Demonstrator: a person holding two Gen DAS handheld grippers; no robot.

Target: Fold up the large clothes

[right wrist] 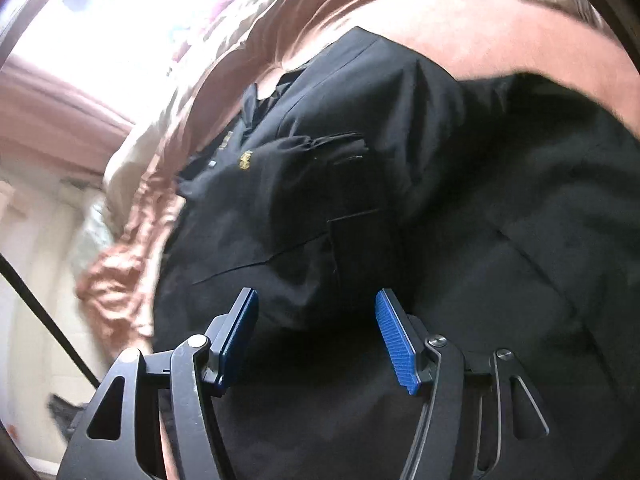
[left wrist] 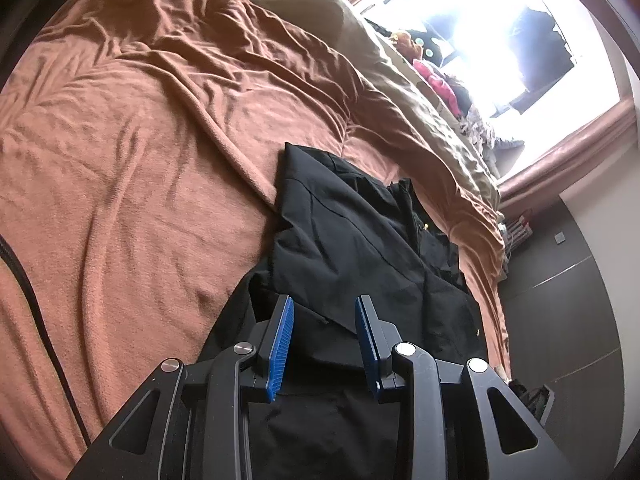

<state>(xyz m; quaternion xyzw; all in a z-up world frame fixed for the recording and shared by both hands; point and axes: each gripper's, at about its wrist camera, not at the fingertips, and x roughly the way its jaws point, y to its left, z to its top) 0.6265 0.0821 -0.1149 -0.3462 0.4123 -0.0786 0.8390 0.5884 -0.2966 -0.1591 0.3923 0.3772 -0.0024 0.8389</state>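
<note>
1. A black jacket [left wrist: 352, 240] lies partly folded on a bed, near its right edge in the left wrist view; its lower part is hidden behind the gripper frame.
2. In the right wrist view the jacket [right wrist: 360, 200] fills most of the frame, motion-blurred, with its right side cut off; small gold marks show on the chest, too small to read.
3. The left gripper [left wrist: 324, 344] hovers over the jacket, jaws wide with nothing between them.
4. The right gripper [right wrist: 316, 340] also stands wide apart above the dark cloth, empty.
5. A rumpled brown blanket [left wrist: 140, 140] covers the bed.
6. The window [left wrist: 500, 32] is washed out by glare, so the things beside it are hard to make out.
</note>
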